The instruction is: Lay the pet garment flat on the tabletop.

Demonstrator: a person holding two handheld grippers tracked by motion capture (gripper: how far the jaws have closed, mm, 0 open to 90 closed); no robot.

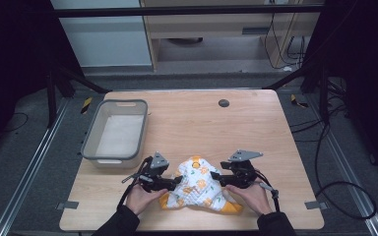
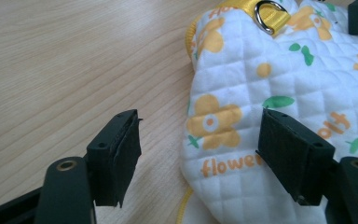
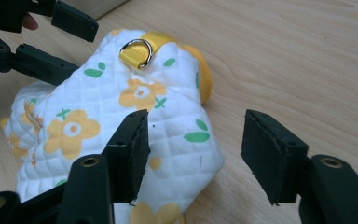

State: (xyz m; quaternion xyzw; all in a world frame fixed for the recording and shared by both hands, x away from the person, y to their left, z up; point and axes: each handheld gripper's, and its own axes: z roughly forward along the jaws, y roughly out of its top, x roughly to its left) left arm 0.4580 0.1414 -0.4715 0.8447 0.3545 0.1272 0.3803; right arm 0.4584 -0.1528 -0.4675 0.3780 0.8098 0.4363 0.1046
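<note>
The left gripper (image 1: pixel 176 183) stands with its jaws wide apart, astride the left edge of a white quilted garment printed with yellow flowers and trimmed in yellow (image 1: pixel 198 185); neither pad presses the cloth. The right gripper (image 1: pixel 215 177) also gapes, its jaws straddling the garment's opposite edge without pinching it. A metal D-ring on a yellow strap (image 3: pixel 138 51) sits at the garment's top. The garment lies near the front edge of the light wooden table (image 1: pixel 216 128). A grey plastic bin (image 1: pixel 116 132) stands well apart, at the table's left.
</note>
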